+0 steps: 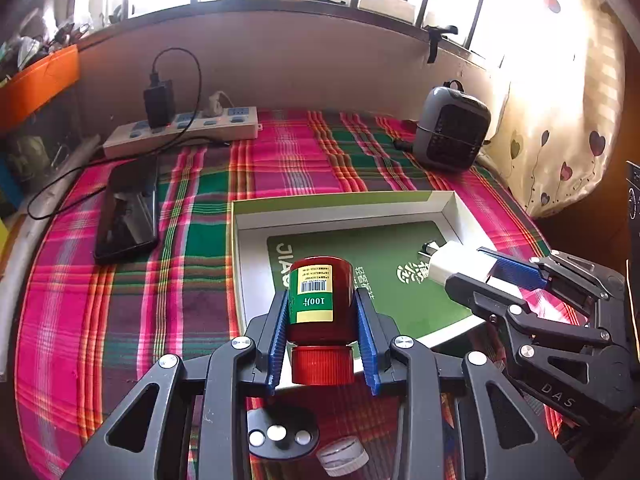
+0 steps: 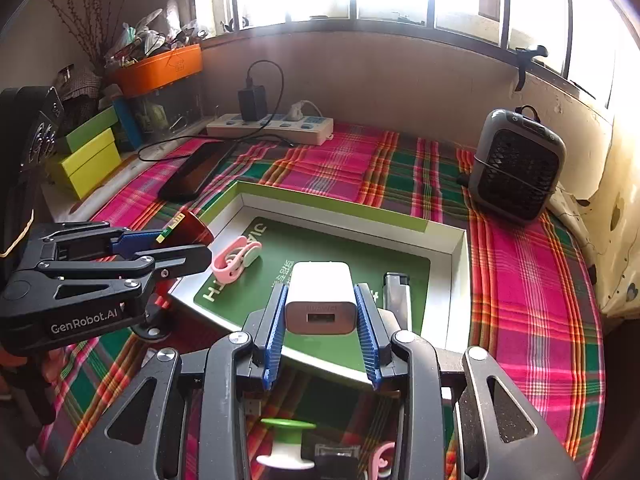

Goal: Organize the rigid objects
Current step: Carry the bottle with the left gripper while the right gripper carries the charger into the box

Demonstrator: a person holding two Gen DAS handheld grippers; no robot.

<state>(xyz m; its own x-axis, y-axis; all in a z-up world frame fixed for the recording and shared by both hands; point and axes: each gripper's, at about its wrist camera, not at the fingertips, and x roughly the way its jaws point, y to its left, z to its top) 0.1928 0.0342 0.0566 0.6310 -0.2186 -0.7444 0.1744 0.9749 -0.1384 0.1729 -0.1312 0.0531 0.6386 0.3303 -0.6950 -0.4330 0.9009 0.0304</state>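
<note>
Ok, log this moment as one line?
left gripper: shut on red pill bottle | right gripper: shut on white USB charger | both over open box | in box: lighter, pink clip

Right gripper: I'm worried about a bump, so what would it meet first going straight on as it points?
Probably the green floor of the open box; the right gripper, holding the white charger, points down into it.

A pink, green and orange plaid cloth (image 1: 192, 280) is covering the table, carrying a shallow white cardboard tray (image 2: 456, 280), a black phone (image 1: 128, 212), a white power strip (image 1: 180, 132) and a grey desk fan (image 2: 516, 168).
</note>
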